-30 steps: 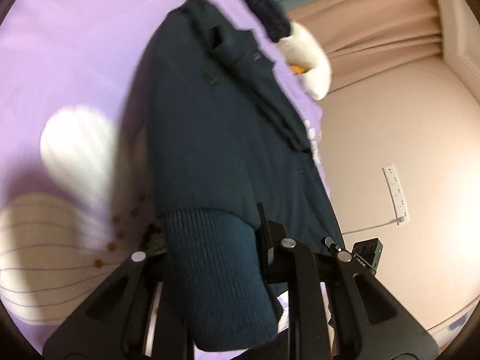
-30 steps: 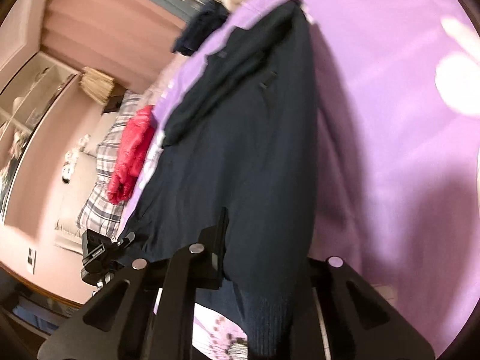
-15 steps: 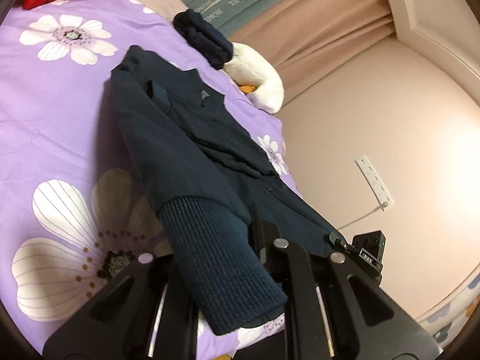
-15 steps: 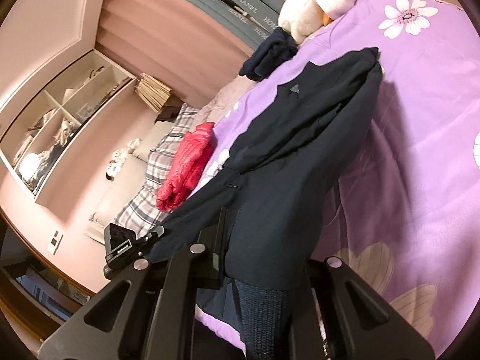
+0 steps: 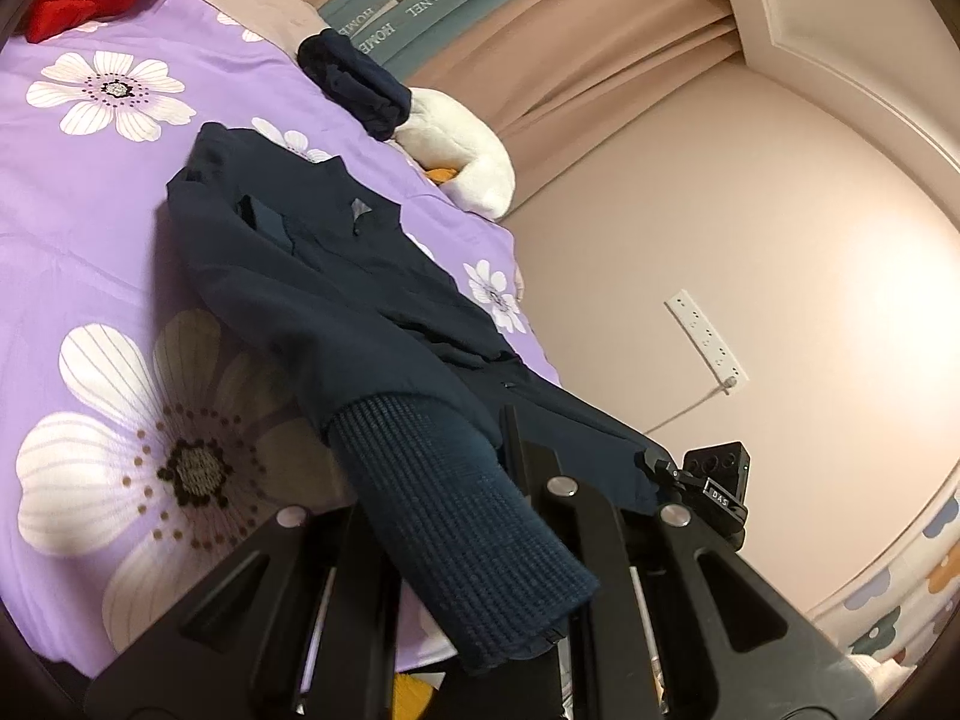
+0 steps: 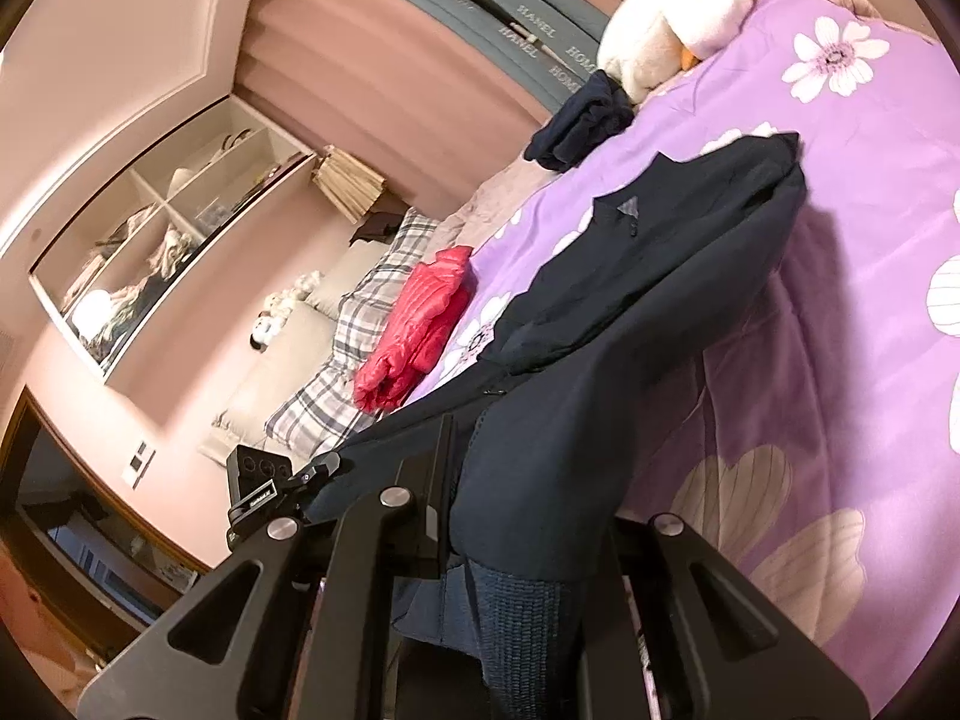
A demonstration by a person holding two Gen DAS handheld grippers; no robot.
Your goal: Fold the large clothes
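Note:
A dark navy jacket (image 5: 312, 276) lies lengthwise on the purple flowered bedsheet (image 5: 90, 228), collar at the far end. Its near hem is lifted off the bed. My left gripper (image 5: 438, 480) is shut on the ribbed hem band (image 5: 468, 540), which drapes over its fingers. In the right wrist view the same jacket (image 6: 660, 276) runs away from my right gripper (image 6: 522, 480), which is shut on the other hem corner; the ribbed band (image 6: 522, 630) hangs down between its fingers. Each view shows the other gripper's camera block at the hem's far side.
A white plush toy (image 5: 468, 162) and a folded dark garment (image 5: 354, 84) lie at the bed's far end by the curtain. A red puffer jacket (image 6: 420, 324) rests on plaid bedding (image 6: 336, 384). A wall with a power strip (image 5: 708, 336) borders the bed; a shelf niche (image 6: 162, 240) is opposite.
Both grippers have risen with the jacket's hem, lifting its lower part off the sheet. The views have tilted up from the bed toward the curtain and walls.

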